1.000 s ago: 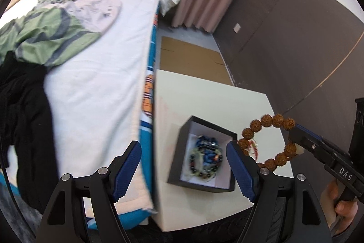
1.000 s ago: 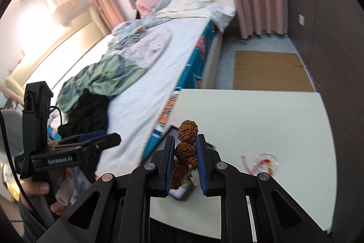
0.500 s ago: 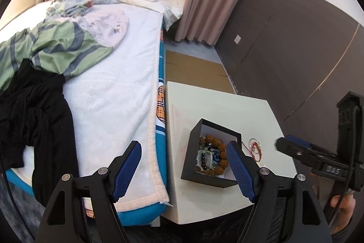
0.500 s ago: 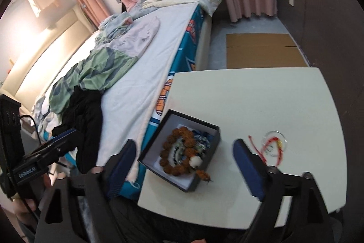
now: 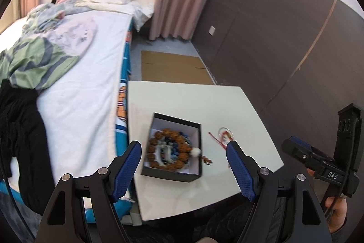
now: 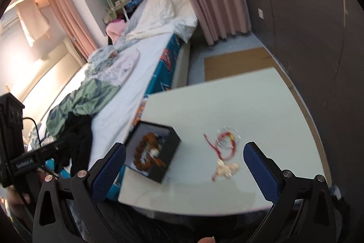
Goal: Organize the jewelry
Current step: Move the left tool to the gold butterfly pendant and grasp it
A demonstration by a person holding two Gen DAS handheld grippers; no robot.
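A black jewelry box [image 5: 174,172] [image 6: 168,156] stands near the left edge of the white table [image 5: 182,97] [image 6: 238,101]. A brown bead bracelet [image 5: 169,129] [image 6: 145,140] lies inside it on top of blue beads, its white bead and tassel [image 5: 206,159] hanging over the rim. A red cord with a clear ring [image 5: 221,136] [image 6: 225,140] and a small gold piece [image 6: 227,169] lie on the table right of the box. My left gripper [image 5: 184,167] is open and empty above the box. My right gripper [image 6: 184,165] is open and empty above the table's near edge.
A bed [image 5: 75,83] [image 6: 127,74] with strewn clothes runs along the table's left side. A dark wall [image 5: 284,38] is to the right. Flat cardboard [image 5: 173,70] lies on the floor beyond the table.
My right gripper opened and let the brown bead bracelet go into the box, then drew back and to the right. Both grippers pulled up and away from the table.
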